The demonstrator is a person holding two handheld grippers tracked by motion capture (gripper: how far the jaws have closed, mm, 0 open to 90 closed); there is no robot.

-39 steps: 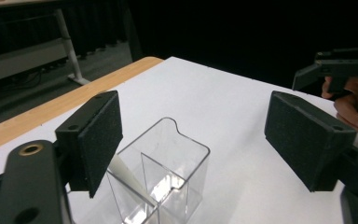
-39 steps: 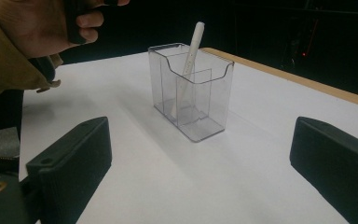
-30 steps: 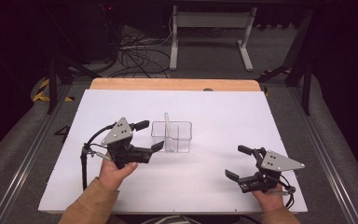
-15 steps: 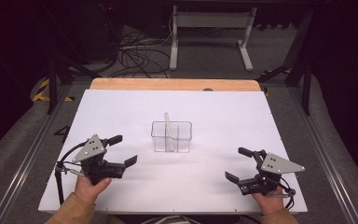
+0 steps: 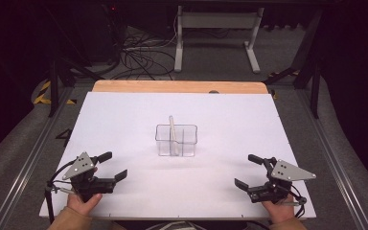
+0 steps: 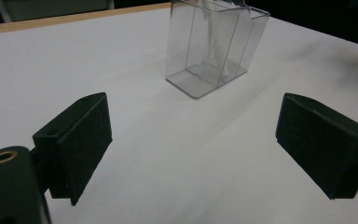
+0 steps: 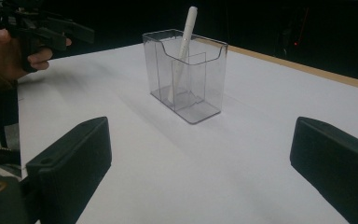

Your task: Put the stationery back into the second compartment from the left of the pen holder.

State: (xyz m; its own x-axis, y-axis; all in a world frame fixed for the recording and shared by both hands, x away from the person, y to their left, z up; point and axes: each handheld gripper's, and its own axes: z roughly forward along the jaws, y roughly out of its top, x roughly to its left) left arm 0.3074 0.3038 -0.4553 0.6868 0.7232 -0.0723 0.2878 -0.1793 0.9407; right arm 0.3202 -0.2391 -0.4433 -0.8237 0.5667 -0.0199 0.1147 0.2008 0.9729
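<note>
Pen (image 7: 182,51), white, leans inside the clear divided holder (image 5: 176,140) at the middle of the table (image 5: 124,115). The right gripper view shows it whole; the left gripper view shows mainly the holder's base. Left gripper (image 5: 110,166) near the front left corner and right gripper (image 5: 248,170) near the front right both have jaws apart, holding nothing.

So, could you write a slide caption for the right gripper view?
Open right gripper faces a clear holder with a white pen leaning inside.
</note>
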